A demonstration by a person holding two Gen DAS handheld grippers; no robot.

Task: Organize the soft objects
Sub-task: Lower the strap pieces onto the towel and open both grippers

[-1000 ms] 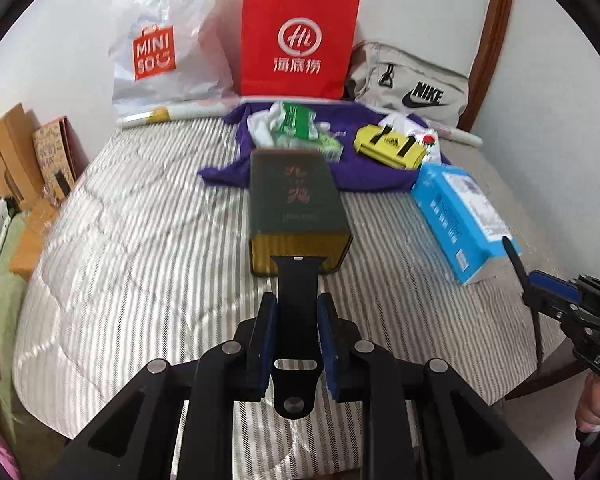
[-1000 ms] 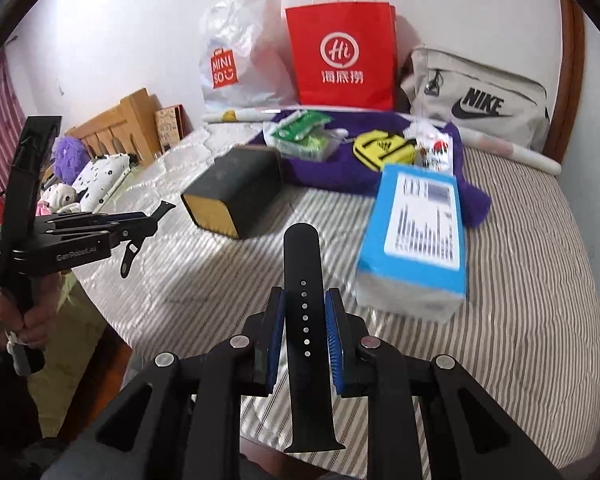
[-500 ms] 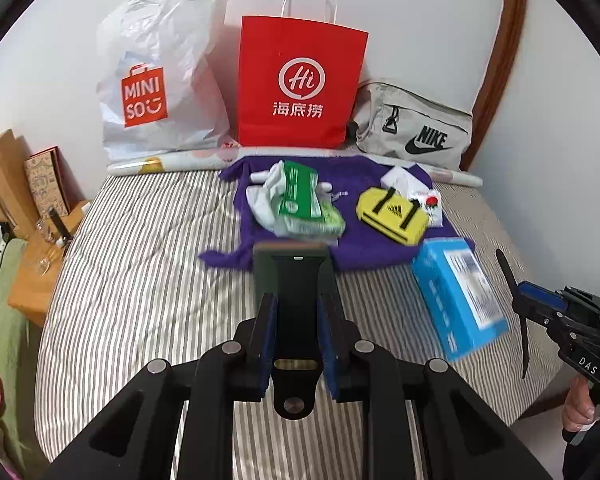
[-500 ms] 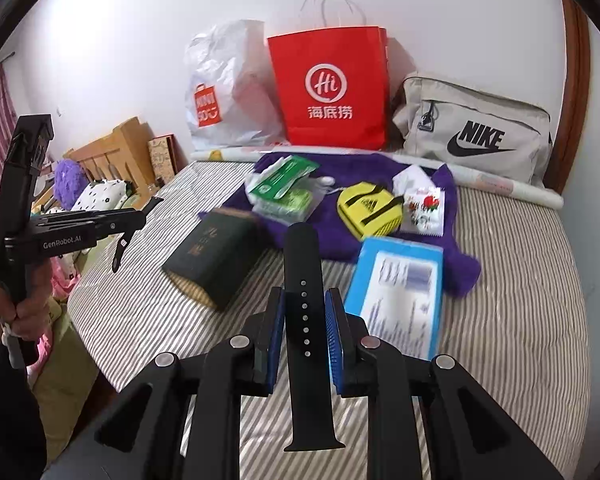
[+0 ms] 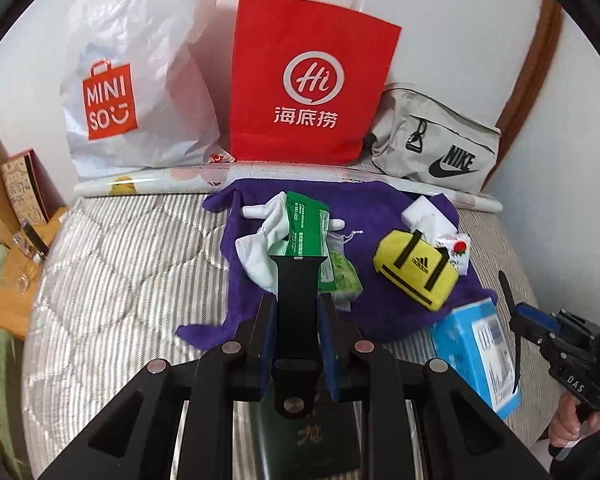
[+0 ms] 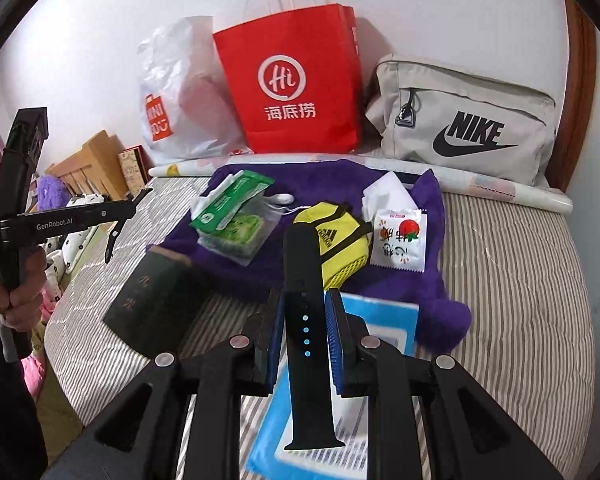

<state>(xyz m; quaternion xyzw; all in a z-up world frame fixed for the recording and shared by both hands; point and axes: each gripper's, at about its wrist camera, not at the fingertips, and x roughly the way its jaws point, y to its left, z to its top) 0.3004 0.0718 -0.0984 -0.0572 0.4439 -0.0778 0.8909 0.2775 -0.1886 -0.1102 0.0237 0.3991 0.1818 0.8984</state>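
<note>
I have my left gripper (image 5: 296, 312) clamped on the short strap half (image 5: 296, 280) and my right gripper (image 6: 305, 312) clamped on the holed strap half (image 6: 306, 312), both above the striped bed (image 6: 520, 280) near the purple cloth (image 6: 432, 220). Each strap pokes well past the pads (limp rubber), so it could snag the green packet (image 5: 306, 228) or twist loose if I dip low.

red paper bag (image 5: 308, 92), dark box (image 6: 152, 300), blue box (image 5: 476, 352)

My claws pinch matt rubbery straps (image 6: 306, 320); fuzzy purple cloth (image 5: 380, 208), glossy plastic bag (image 5: 140, 64), smooth red paper bag (image 5: 308, 40).
</note>
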